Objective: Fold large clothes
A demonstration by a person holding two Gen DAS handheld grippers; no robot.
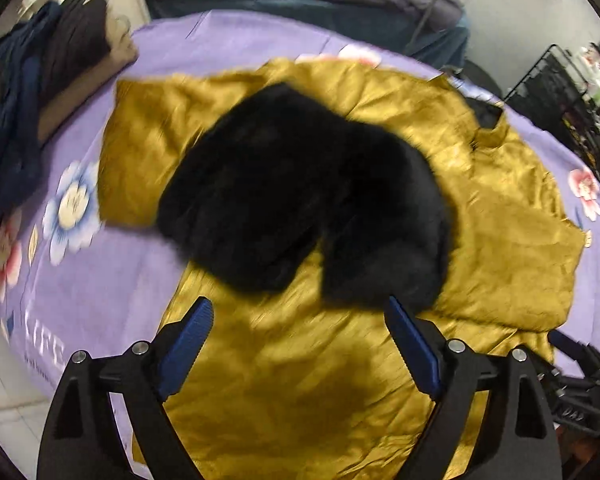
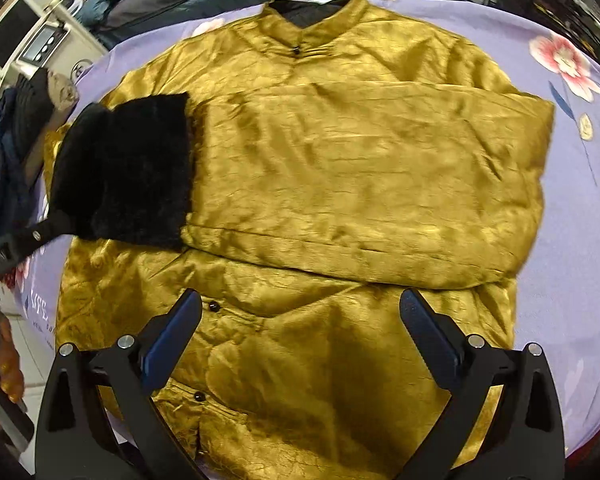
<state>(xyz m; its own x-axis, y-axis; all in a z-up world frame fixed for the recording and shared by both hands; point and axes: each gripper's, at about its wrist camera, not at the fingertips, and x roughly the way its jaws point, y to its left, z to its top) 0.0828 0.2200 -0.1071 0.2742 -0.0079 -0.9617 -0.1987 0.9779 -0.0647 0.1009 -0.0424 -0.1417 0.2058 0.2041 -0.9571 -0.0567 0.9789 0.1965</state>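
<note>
Hovering over the bed, you've got both tools empty — your left gripper stands spread wide with nothing between its blue pads, and your right gripper is spread just the same over bare fabric.

Below and ahead of both tools lies the gold satin jacket, front up on the purple floral bedsheet, collar at the far end from your right tool. One sleeve is already folded across the chest — it runs from the right edge of the jacket to the left, and its black fur cuff rests up ahead and to the left of your right tool, right by the tip of the left one. From the left wrist view, black fur spreads just beyond the fingertips in what looks like two lobes; whether that's one cuff or two, the motion blur won't let you tell.

So, by my read, the sleeve stage is done or close to it. Left to do: the body — the hem beneath your tools is unfolded, the buttons on show, so the lower half has yet to go up toward the collar. A pile of dark clothes waits far off to the left.
</note>
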